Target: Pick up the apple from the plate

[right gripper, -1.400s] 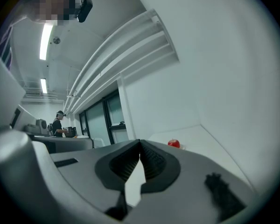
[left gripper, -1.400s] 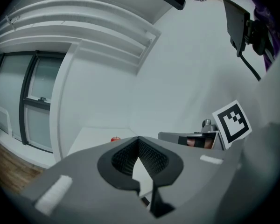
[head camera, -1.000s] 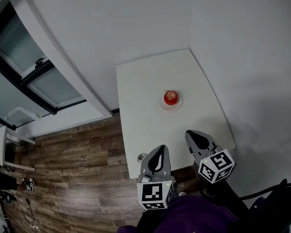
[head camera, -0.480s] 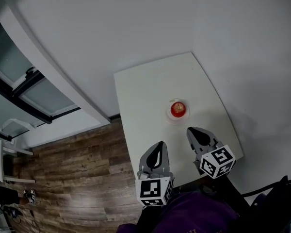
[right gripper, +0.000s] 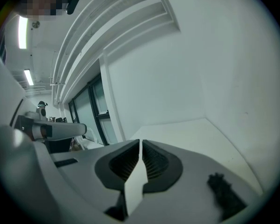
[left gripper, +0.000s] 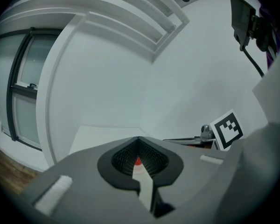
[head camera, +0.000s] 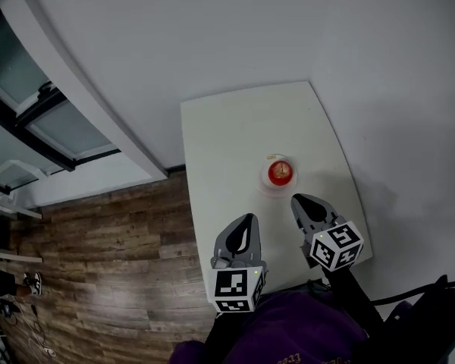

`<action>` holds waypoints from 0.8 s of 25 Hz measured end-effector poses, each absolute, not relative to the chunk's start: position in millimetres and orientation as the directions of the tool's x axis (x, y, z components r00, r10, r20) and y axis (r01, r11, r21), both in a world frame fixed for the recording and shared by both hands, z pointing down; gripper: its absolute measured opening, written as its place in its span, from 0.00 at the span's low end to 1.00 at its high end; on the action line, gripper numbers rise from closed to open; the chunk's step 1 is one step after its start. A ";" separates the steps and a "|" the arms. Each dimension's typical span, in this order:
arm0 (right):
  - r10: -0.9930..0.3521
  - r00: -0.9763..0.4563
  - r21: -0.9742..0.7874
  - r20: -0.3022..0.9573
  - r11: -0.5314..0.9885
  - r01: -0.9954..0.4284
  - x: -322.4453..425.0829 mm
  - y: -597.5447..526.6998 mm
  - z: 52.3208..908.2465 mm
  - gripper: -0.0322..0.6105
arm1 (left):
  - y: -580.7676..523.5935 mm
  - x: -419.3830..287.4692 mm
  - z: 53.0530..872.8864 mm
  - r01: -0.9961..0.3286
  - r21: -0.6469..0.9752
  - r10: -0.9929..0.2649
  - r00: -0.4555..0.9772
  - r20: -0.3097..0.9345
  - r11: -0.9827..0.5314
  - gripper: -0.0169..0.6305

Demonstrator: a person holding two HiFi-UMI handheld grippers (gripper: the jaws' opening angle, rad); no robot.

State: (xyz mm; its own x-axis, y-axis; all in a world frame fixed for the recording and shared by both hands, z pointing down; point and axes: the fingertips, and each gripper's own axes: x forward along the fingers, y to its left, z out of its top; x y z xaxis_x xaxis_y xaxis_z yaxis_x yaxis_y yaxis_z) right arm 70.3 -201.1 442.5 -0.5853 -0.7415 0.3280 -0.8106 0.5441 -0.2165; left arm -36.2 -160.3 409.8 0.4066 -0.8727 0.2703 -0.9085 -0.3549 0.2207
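- Here's the tabletop [head camera: 227, 135]: white, smooth, matt, with rounded corners, set against a plain white wall [head camera: 212, 29].
- One apple [head camera: 280, 172] on it, red, round and glossy. It sits in the middle of the one small white round plate [head camera: 265, 183], toward the right half of the tabletop.
- Two tools in play, both grey moulded plastic with dark ribbed pads, both over the near edge of the tabletop.
- Left tool [head camera: 247, 218]: its jaws are pressed together at the tips with nothing between them. It is near the plate but apart from it. A sliver of red shows through the hollow behind its pads in the left gripper view.
- Right tool [head camera: 298, 200]: its jaws are fully together too, also empty. Its tip is just beside the near rim of the plate, and I can't tell if it touches.
- Each tool carries one cube with black-and-white square markers, so two cubes in all.
- Nothing lies on the tabletop between the tools and the apple.
- To the left there's a wooden plank floor [head camera: 98, 249], brown and streaky, and a dark-framed window [head camera: 57, 123] above a white ledge.
- Purple cloth [head camera: 303, 336] fills the bottom edge, on the person.
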 end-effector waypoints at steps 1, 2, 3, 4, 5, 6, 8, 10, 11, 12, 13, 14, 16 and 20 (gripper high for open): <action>-0.738 -0.588 -0.213 0.332 0.548 -0.809 69.1 -204.9 443.6 0.07 | -162.2 -38.9 408.7 -0.912 0.220 -0.876 0.399 0.270 -0.347 0.04; -0.737 -0.588 -0.208 0.334 0.550 -0.809 68.4 -208.8 444.8 0.07 | -163.5 -41.3 408.7 -0.914 0.223 -0.879 0.393 0.270 -0.340 0.04; -0.740 -0.583 -0.202 0.336 0.548 -0.811 68.9 -213.7 446.4 0.07 | -164.9 -43.1 409.6 -0.916 0.227 -0.882 0.387 0.270 -0.332 0.04; -0.746 -0.575 -0.195 0.335 0.543 -0.817 70.6 -219.7 448.7 0.07 | -167.0 -44.3 410.6 -0.917 0.231 -0.884 0.381 0.271 -0.324 0.04; -0.753 -0.566 -0.187 0.335 0.535 -0.823 72.9 -226.2 451.6 0.07 | -169.2 -45.3 411.5 -0.919 0.233 -0.886 0.376 0.274 -0.318 0.04; -0.759 -0.558 -0.182 0.337 0.529 -0.829 75.2 -232.0 455.2 0.07 | -170.8 -46.1 412.4 -0.920 0.234 -0.886 0.372 0.277 -0.313 0.04; -0.758 -0.553 -0.175 0.346 0.527 -0.832 78.3 -240.3 462.7 0.15 | -171.3 -47.2 413.4 -0.922 0.235 -0.885 0.367 0.285 -0.307 0.04; -0.746 -0.560 -0.171 0.362 0.537 -0.826 79.4 -246.1 469.3 0.21 | -171.2 -48.2 413.8 -0.924 0.235 -0.884 0.364 0.294 -0.302 0.04; -0.740 -0.562 -0.167 0.369 0.543 -0.823 79.9 -249.5 472.2 0.22 | -172.0 -48.2 414.2 -0.924 0.235 -0.883 0.363 0.297 -0.300 0.04; -0.736 -0.563 -0.161 0.376 0.547 -0.822 80.8 -253.6 475.3 0.24 | -173.4 -47.9 414.9 -0.925 0.234 -0.883 0.361 0.300 -0.299 0.04; -0.734 -0.561 -0.155 0.383 0.548 -0.822 82.3 -258.0 478.4 0.26 | -175.2 -47.2 415.9 -0.926 0.234 -0.883 0.359 0.302 -0.296 0.04; -0.733 -0.558 -0.150 0.390 0.547 -0.824 84.1 -262.2 481.8 0.28 | -176.8 -46.2 417.1 -0.927 0.235 -0.884 0.356 0.304 -0.293 0.04; -0.729 -0.550 -0.144 0.406 0.544 -0.827 86.9 -267.8 489.5 0.32 | -177.8 -44.5 420.0 -0.927 0.237 -0.882 0.354 0.311 -0.289 0.04; -0.707 -0.547 -0.128 0.449 0.555 -0.822 84.4 -276.1 505.6 0.40 | -179.2 -46.6 426.5 -0.931 0.232 -0.876 0.349 0.334 -0.282 0.04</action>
State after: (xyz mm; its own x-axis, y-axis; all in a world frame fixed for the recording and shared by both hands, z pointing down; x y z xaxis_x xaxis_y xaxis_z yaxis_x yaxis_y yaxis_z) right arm 84.4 -276.1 505.6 -0.5467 -0.7066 0.4493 -0.8222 0.5547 -0.1281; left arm -46.6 -179.2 426.5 0.3487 -0.8758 0.3339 -0.9309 -0.2823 0.2317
